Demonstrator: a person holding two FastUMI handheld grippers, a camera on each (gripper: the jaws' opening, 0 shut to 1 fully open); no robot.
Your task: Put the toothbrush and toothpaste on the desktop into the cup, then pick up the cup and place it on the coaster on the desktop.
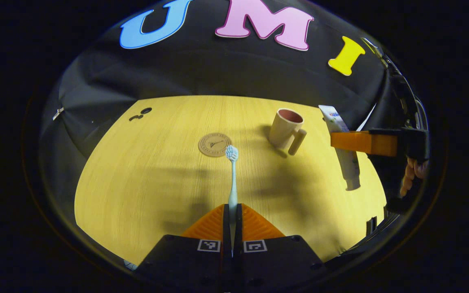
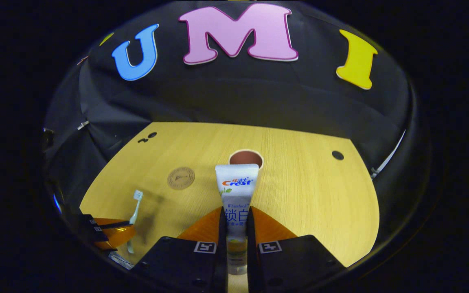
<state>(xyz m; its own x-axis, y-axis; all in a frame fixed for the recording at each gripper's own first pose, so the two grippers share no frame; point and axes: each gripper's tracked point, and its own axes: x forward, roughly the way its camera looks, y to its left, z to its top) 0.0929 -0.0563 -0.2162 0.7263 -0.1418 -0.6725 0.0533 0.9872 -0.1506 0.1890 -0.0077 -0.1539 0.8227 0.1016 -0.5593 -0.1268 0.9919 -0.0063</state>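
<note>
Toothbrush [image 1: 232, 179]: clamped by its handle in the closed left gripper [image 1: 232, 215], bristle head forward, raised over the desk [image 1: 136, 183] near the round coaster [image 1: 215, 145]. Toothpaste tube [image 2: 236, 195]: pinched between both fingers of the right gripper [image 2: 236, 221], crimped end toward the cup [image 2: 246, 158]. Cup: upright on the desk, right of the coaster and apart from it.

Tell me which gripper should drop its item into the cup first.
Probably right. The right gripper holds the toothpaste lined up just before the cup. The left gripper holds the toothbrush aimed toward the coaster.
</note>
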